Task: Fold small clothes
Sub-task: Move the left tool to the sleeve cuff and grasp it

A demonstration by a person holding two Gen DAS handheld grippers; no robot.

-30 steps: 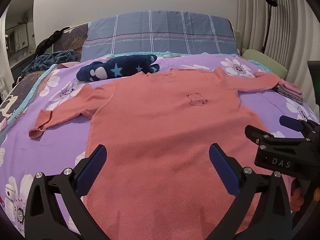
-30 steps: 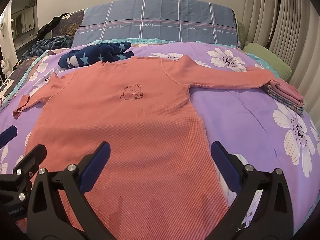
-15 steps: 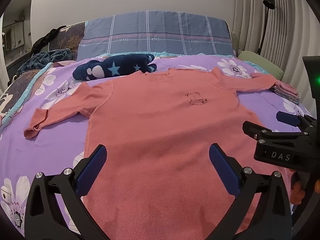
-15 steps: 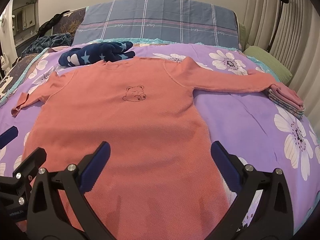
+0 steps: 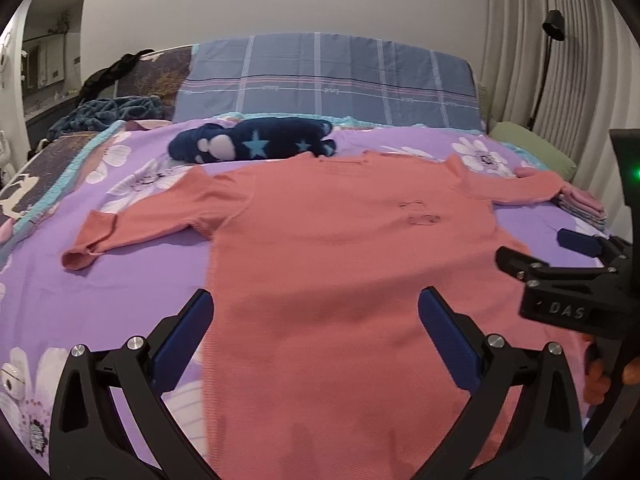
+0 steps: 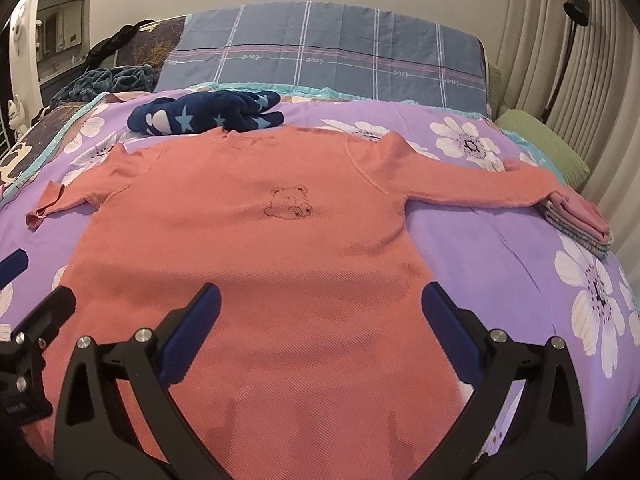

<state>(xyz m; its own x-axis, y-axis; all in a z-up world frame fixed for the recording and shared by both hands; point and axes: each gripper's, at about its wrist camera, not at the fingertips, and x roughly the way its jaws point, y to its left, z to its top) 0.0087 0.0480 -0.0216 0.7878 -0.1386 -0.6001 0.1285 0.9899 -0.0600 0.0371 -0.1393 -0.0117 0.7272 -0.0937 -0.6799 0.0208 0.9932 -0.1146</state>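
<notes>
The salmon-pink long-sleeved knit shirt (image 6: 256, 264) lies spread flat, front up, on the purple flower-print bed cover (image 6: 520, 264); its hem is cut off below both views, and the small bear outline on the chest is blurred in the left wrist view. The left gripper (image 5: 316, 336) and right gripper (image 6: 320, 320) hover side by side over the lower shirt, fingers wide apart and holding nothing. "DAS" reads on the right gripper's body.

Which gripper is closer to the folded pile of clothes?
The right gripper. It hovers over the shirt's lower half on the pile's side. The left gripper hovers over the shirt's opposite edge, with the right gripper between it and the pile.
</notes>
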